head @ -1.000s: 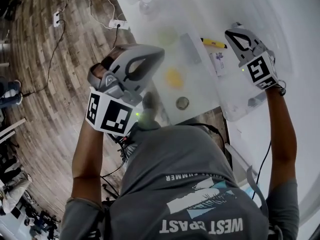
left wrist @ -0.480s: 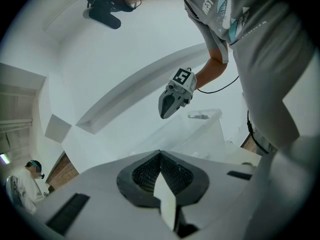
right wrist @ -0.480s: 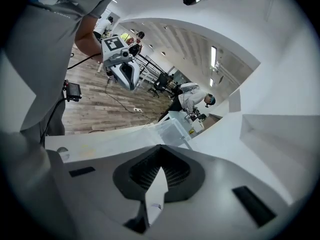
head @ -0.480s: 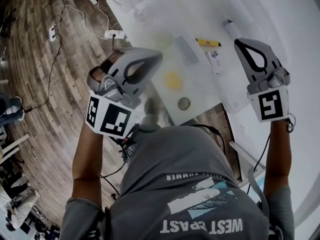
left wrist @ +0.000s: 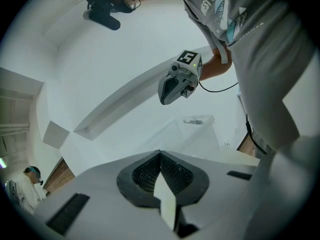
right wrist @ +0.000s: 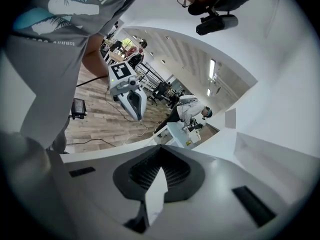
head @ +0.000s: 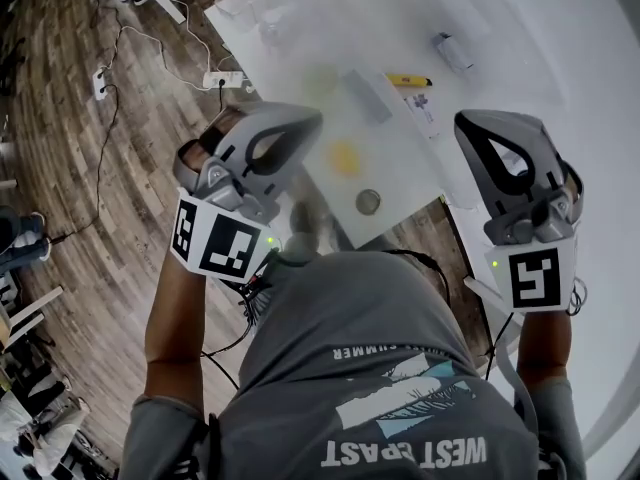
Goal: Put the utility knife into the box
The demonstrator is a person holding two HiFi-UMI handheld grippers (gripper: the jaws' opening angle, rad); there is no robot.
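1. Pale white table [head: 520, 28] fills the upper part of the head view; brown wood-plank floor [head: 80, 168] lies on the outer side of the left gripper; a person in a grey printed T-shirt [head: 360, 348] holds one gripper in each hand by the table's near edge.
2. Left gripper [head: 308, 118], grey plastic with a black-and-white marker cube at its rear; its jaws are closed tip to tip with nothing between them.
3. Right gripper [head: 470, 125], of the same grey plastic and also with a marker cube; its jaws are pressed together and empty; it is held in the air, well apart from the left gripper.
4. Clear plastic box [left wrist: 200, 136] sits on the table below the right gripper, seen past the left gripper's jaws; the slim dark utility knife [left wrist: 192, 120] lies inside it, towards the box's far end; it is too small for detail.
5. Yellow and black bar-shaped tool [head: 408, 80] lies flat on the table beyond the two grippers' tips, between them; a small grey block [head: 452, 51] lies beyond the right gripper's tip; a round yellow disc [head: 345, 156] lies just beside the left gripper's tip; a small round grey thing [head: 368, 202] lies between the grippers, nearer the left one.
6. Far beyond the left gripper, in the right gripper view, another person in a white top [right wrist: 190, 111] bends over a white bench.
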